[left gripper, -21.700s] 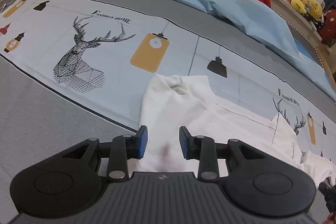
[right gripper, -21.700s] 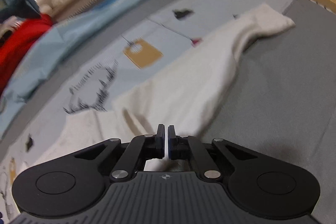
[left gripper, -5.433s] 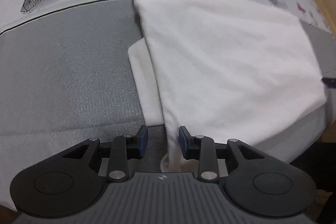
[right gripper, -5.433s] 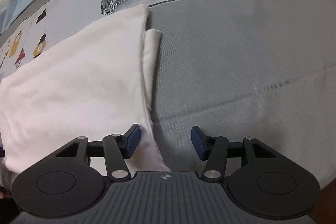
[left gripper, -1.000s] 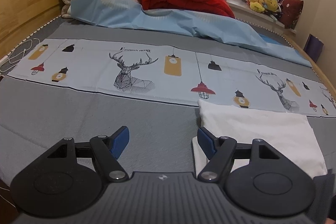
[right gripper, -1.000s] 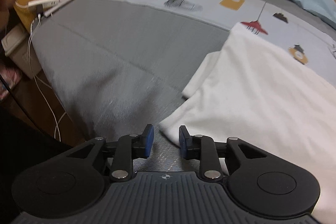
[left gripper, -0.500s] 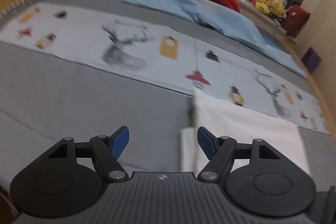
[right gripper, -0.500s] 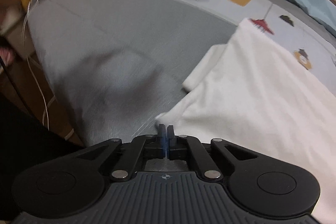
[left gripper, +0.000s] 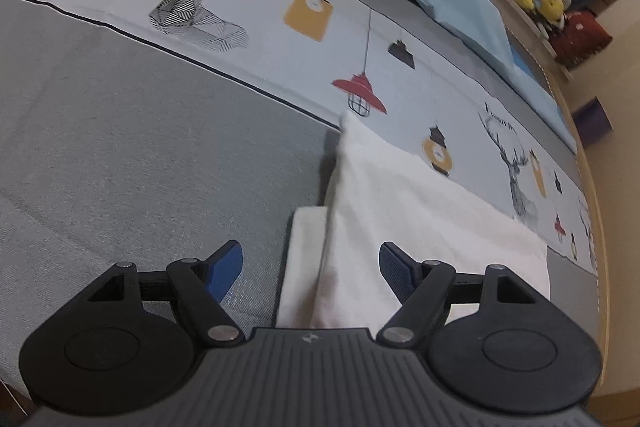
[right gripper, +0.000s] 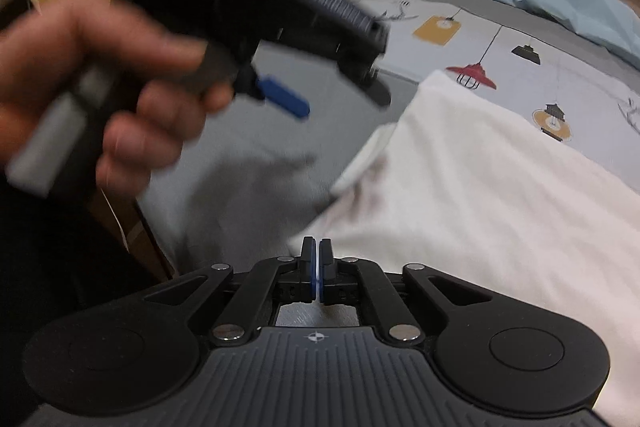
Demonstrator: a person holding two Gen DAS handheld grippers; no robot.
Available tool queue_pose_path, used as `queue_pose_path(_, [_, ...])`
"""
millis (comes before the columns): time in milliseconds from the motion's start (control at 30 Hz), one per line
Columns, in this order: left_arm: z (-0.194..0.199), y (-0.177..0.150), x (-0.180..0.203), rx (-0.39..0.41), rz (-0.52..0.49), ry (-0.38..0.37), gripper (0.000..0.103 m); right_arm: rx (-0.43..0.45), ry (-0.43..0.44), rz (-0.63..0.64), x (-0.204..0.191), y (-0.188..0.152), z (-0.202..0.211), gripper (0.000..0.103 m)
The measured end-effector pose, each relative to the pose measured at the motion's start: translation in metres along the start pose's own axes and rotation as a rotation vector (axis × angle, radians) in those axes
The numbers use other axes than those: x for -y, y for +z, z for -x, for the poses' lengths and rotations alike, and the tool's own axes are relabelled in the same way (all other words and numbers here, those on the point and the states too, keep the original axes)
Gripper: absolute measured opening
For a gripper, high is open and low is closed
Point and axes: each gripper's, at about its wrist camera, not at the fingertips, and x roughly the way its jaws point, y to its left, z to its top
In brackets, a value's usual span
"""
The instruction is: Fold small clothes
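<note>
Lying near the bed's [left gripper: 120, 155] front edge, the folded white fleece garment [left gripper: 420, 227] looks soft, light and floppy. Its near corner is the hold: the right gripper [right gripper: 316, 269] pinches there, while the left gripper [left gripper: 310, 267] hovers spread over the left edge.

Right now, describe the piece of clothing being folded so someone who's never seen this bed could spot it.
Find the grey bedspread with its pale band of deer and lantern prints. The folded white garment lies on the grey part, its far corner touching that band below a red lantern. It is the only plain white, unprinted cloth there.
</note>
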Motion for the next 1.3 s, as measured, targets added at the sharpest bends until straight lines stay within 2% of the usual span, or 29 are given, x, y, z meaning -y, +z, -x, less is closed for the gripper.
queue_pose_path(67, [0.006,-0.001,-0.002,0.008,-0.012,-0.005,0.080,-0.019,-0.003,0.029,-0.007,-0.002,-0.008,0.007])
queue_pose_path(167, [0.014,-0.002,-0.010,0.015,-0.047,0.013,0.080,-0.031,0.003,0.049,-0.019,-0.005,-0.024,0.027])
queue_pose_path(200, [0.016,-0.003,-0.014,0.016,-0.050,0.020,0.080,-0.038,0.002,0.053,-0.022,-0.006,-0.030,0.030])
queue_pose_path(367, [0.028,-0.003,-0.053,0.015,0.000,0.044,0.080,-0.085,-0.035,0.069,-0.032,-0.006,-0.064,0.030])
queue_pose_path(500, [0.035,0.000,-0.072,0.012,0.049,0.011,0.080,-0.105,-0.080,0.106,-0.037,-0.008,-0.077,0.029])
queue_pose_path(567, [0.033,0.002,-0.071,0.000,0.059,-0.024,0.080,-0.093,-0.091,0.115,-0.039,-0.008,-0.077,0.017])
queue_pose_path(600, [0.030,0.003,-0.069,-0.009,0.058,-0.037,0.080,-0.089,-0.106,0.115,-0.039,-0.009,-0.077,0.007])
queue_pose_path(633, [0.027,0.003,-0.065,-0.022,0.053,-0.051,0.080,-0.086,-0.120,0.109,-0.038,-0.009,-0.077,0.006])
queue_pose_path(733, [0.010,0.004,-0.048,-0.085,0.017,-0.093,0.086,-0.059,-0.098,0.037,-0.029,-0.007,-0.069,0.004])
queue_pose_path(833, [-0.014,0.005,-0.032,-0.167,-0.018,-0.121,0.086,0.022,-0.093,0.012,-0.022,0.002,-0.049,0.003])
queue_pose_path(900, [-0.030,0.007,-0.027,-0.213,0.001,-0.138,0.086,0.073,-0.087,0.002,-0.017,0.005,-0.032,0.003])
queue_pose_path(1100, [-0.063,0.017,-0.013,-0.244,0.127,-0.272,0.086,0.160,-0.049,-0.031,0.004,0.002,0.014,0.002])
queue_pose_path(1300, [-0.097,0.022,0.011,-0.284,0.160,-0.280,0.086,0.219,-0.020,-0.058,0.020,-0.004,0.047,0.002])
